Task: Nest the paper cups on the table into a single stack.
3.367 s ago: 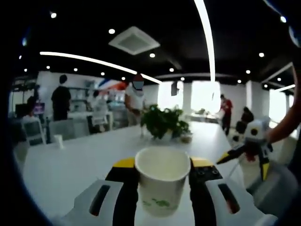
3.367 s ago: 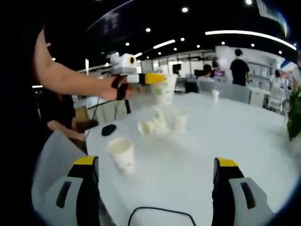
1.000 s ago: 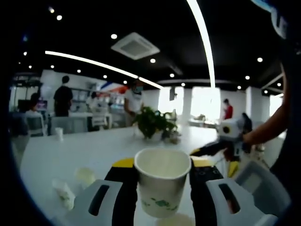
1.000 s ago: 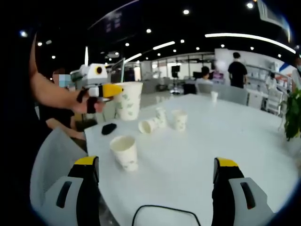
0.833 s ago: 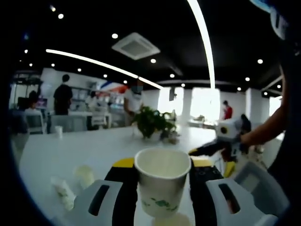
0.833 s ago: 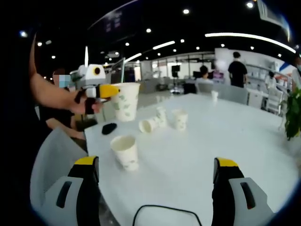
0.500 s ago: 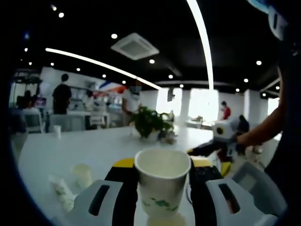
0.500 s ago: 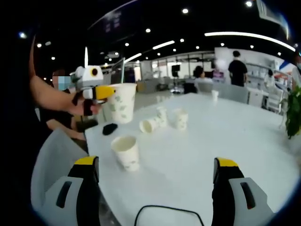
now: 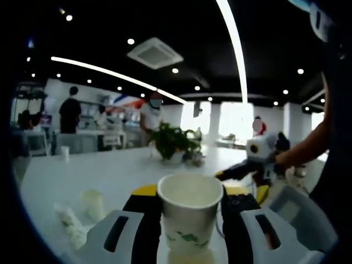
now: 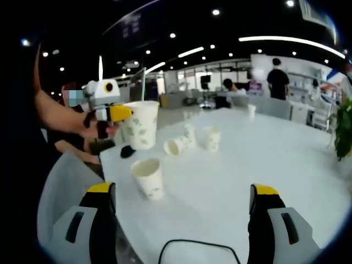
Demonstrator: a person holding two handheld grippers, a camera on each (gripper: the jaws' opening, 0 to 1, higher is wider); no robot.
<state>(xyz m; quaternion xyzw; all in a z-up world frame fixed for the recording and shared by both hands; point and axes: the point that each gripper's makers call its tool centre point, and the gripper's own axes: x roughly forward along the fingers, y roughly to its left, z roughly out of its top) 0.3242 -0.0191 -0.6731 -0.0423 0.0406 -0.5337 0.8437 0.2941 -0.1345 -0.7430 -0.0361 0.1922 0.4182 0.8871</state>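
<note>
Held white paper cup with green print point(image 9: 190, 212) between left gripper point(image 9: 188, 231) jaws, above another upright white paper cup point(image 10: 147, 177) near surface point(image 10: 264, 159) edge. Behind it: one cup on its side point(image 10: 175, 146), two upright cups point(image 10: 209, 138) just beside. Small far cup point(image 10: 251, 110) at back. Potted green plant point(image 9: 175, 142) mid-surface. Right gripper point(image 10: 180, 228) jaws wide apart, nearest.
</note>
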